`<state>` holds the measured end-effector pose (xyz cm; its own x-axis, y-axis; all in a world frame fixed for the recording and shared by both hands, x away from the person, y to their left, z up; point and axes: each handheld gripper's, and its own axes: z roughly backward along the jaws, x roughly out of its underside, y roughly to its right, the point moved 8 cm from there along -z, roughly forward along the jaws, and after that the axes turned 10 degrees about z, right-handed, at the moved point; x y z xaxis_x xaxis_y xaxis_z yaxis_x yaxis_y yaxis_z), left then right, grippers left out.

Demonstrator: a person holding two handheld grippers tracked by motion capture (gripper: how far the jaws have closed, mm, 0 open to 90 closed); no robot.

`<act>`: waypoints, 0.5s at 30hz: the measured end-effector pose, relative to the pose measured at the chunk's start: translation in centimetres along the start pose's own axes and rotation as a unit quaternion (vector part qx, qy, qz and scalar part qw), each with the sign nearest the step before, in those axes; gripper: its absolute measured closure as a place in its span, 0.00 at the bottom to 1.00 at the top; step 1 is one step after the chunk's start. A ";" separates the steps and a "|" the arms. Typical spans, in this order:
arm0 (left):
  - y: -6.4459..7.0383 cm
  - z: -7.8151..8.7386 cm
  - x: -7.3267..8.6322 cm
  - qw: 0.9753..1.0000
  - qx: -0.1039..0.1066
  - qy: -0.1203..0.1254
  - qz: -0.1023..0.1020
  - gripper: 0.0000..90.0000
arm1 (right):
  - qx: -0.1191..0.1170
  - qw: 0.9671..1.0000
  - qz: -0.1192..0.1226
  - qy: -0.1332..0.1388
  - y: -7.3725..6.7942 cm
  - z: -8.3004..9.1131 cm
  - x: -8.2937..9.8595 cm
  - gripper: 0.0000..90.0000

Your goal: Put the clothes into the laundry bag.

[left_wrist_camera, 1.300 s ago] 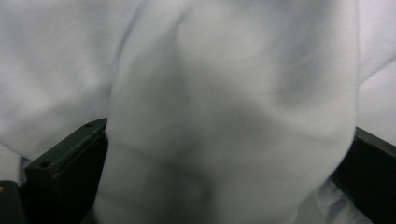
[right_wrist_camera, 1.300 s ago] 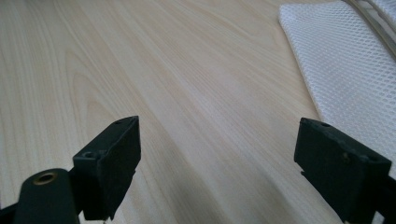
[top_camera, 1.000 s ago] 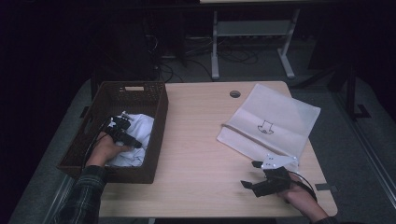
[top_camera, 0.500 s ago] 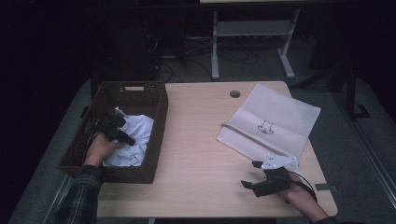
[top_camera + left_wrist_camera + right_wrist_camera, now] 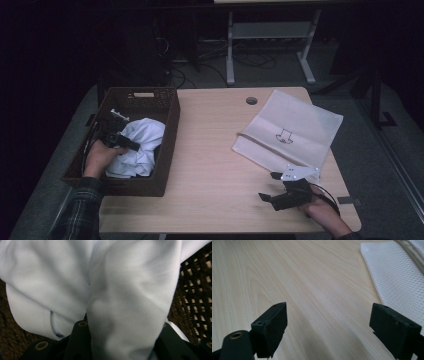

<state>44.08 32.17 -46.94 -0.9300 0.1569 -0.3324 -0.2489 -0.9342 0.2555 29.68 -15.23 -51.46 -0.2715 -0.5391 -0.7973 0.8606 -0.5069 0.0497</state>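
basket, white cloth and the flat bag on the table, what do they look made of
Basket: dark brown woven wicker or similar, open lattice walls. White cloth: smooth matte fabric, soft folds, a stitched hem. Bag: white mesh, fine honeycomb holes, likely synthetic.

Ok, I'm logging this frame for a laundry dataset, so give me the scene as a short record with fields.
setting: wooden table, dark room
basket: brown woven basket at the table's left edge
garment: crumpled white cloth inside the basket
left gripper: in the basket, jaws closed on a fold of the cloth
right gripper: jaws open, empty, above bare table
bag: white mesh bag lying flat, far right
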 end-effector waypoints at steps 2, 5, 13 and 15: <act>0.0 0.7 -0.1 1.000 0.001 0.005 0.000 0.73 | 0.001 1.000 -0.001 0.000 0.0 0.0 0.0 0.15; 0.0 1.3 -0.2 1.000 0.005 0.009 -0.002 0.73 | 0.000 1.000 -0.001 0.000 0.0 0.0 0.0 0.15; 0.9 4.7 -0.9 0.999 0.018 0.030 -0.014 0.73 | 0.000 1.000 0.000 0.000 0.0 0.0 0.0 0.15; 1.0 5.0 -1.0 0.999 0.018 0.032 -0.016 0.73 | 0.001 1.000 -0.002 0.001 0.0 0.1 0.0 0.15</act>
<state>43.35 32.67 -41.79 -0.9025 0.1648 -0.3980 -0.2888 -0.9170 0.2751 29.66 -15.27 -51.42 -0.2740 -0.5364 -0.7982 0.8592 -0.5095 0.0474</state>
